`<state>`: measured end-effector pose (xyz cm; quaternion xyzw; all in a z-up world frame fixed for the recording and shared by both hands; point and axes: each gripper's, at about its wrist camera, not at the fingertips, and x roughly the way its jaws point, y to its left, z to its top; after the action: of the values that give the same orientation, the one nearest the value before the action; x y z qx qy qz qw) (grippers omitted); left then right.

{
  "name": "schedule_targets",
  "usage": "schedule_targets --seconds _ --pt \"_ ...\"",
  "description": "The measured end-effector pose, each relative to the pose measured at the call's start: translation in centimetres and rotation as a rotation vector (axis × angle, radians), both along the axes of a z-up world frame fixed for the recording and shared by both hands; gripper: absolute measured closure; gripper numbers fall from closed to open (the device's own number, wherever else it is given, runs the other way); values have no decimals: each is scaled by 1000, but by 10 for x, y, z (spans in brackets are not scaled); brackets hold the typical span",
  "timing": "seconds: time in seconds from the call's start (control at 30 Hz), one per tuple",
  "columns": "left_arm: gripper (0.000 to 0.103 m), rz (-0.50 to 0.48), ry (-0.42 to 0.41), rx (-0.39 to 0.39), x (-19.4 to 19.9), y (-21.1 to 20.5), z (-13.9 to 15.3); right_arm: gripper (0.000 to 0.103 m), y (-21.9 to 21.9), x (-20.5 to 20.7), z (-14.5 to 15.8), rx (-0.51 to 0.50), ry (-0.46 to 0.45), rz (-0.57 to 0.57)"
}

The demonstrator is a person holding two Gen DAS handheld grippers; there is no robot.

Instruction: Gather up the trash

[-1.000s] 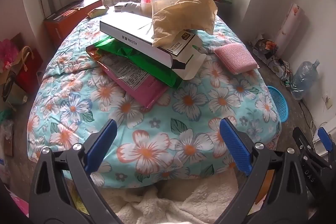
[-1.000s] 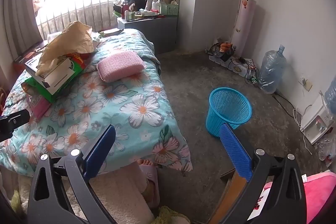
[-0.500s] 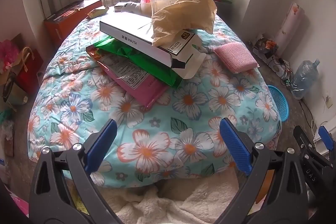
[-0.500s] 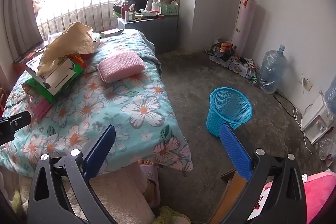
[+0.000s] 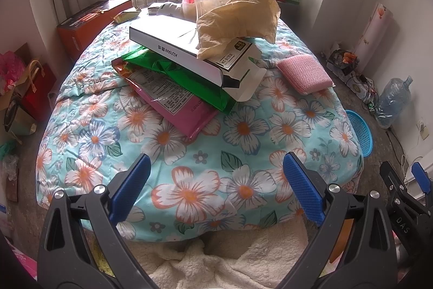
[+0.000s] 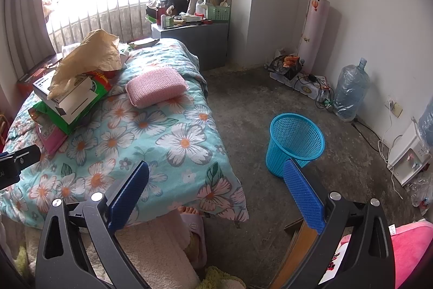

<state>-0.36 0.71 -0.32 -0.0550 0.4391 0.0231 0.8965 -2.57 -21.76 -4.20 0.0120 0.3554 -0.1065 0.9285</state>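
The white box [image 5: 186, 50] marked "KUYAN" lies at frame centre, long axis toward lower right; left gripper [image 5: 216, 180] and right gripper [image 6: 216, 182] gape, holding nothing.

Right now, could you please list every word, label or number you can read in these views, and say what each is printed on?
"KUYAN", followed by two characters I cannot make out: on the spine of the white box.
"DAS": on the black arm of the right hand-held gripper.
Too small or blurred to read: the print on the pink packet and the dark label on the box flap.
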Motion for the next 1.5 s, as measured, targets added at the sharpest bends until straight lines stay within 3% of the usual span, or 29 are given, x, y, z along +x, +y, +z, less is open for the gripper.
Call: schedule_targets --seconds 1.5 --pt "9 1 5 4 -2 1 -1 6 0 -1 1 6 -1 0"
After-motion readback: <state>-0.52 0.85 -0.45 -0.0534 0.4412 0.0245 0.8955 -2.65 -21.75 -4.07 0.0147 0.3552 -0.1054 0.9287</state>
